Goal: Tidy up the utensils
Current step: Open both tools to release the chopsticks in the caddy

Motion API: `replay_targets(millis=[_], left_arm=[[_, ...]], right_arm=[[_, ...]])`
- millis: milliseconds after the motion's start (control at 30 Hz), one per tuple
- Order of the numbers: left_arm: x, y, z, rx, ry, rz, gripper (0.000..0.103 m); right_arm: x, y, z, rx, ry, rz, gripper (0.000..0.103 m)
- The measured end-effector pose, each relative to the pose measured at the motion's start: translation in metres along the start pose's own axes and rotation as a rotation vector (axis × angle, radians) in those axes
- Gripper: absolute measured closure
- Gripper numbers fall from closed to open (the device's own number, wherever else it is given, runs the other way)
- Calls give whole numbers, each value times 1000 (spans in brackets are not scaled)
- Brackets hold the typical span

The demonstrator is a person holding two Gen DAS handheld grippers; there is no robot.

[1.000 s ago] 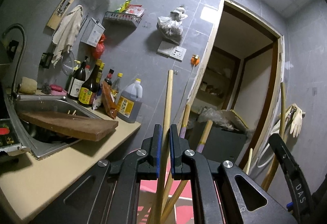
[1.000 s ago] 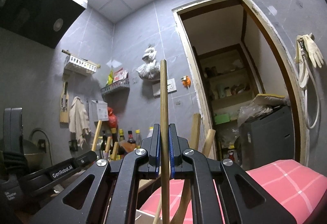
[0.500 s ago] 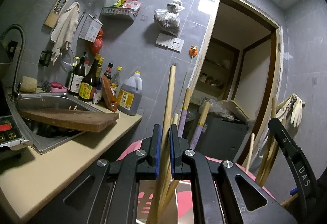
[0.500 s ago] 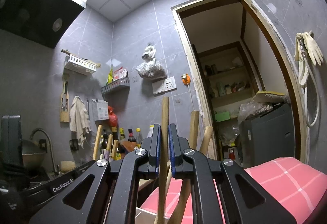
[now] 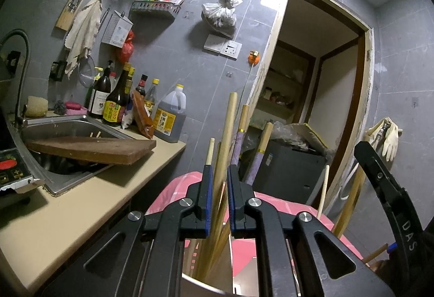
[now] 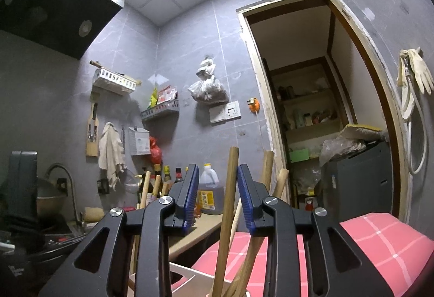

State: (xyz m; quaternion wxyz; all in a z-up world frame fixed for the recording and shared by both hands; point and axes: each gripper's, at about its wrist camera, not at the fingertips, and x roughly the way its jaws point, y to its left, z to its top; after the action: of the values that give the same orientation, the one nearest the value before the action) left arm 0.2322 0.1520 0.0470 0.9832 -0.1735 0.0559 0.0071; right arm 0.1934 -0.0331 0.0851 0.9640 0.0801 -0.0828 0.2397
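Now your right gripper [image 6: 217,194] is opening, leaving the upright pale wooden stick [image 6: 229,196] free between its jaws, standing in the container below, while your left gripper [image 5: 217,194] is nearly shut around another upright wooden handle [image 5: 226,139].

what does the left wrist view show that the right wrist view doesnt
Only the left wrist view: the wooden cutting board lying across the steel sink, and the left gripper with a wooden handle between its nearly shut jaws.
Only the right wrist view: the black range hood and the right gripper, its jaws opening around a wooden stick.
Both: the oil jug, hanging plastic bag, doorway and pink checked cloth.
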Motion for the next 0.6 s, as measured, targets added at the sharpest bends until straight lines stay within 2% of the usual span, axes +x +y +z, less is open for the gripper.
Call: replay_targets(millis=[133,433,500,600], left_arm=[[-5,0,2,-3,-4,-3,92],[-28,-6,10,-11,11,-19,71],[-33,-10,10,1,17,-14,71],[-42,-17,11,26,26,-8,64]], right_arm=[[-9,0,6,-6,-13,-2,74],[-28,-8,19,10,-6,5,55],[-33,-10,23,17,9,10,51],[-42,-13,28,18,47,22,49]])
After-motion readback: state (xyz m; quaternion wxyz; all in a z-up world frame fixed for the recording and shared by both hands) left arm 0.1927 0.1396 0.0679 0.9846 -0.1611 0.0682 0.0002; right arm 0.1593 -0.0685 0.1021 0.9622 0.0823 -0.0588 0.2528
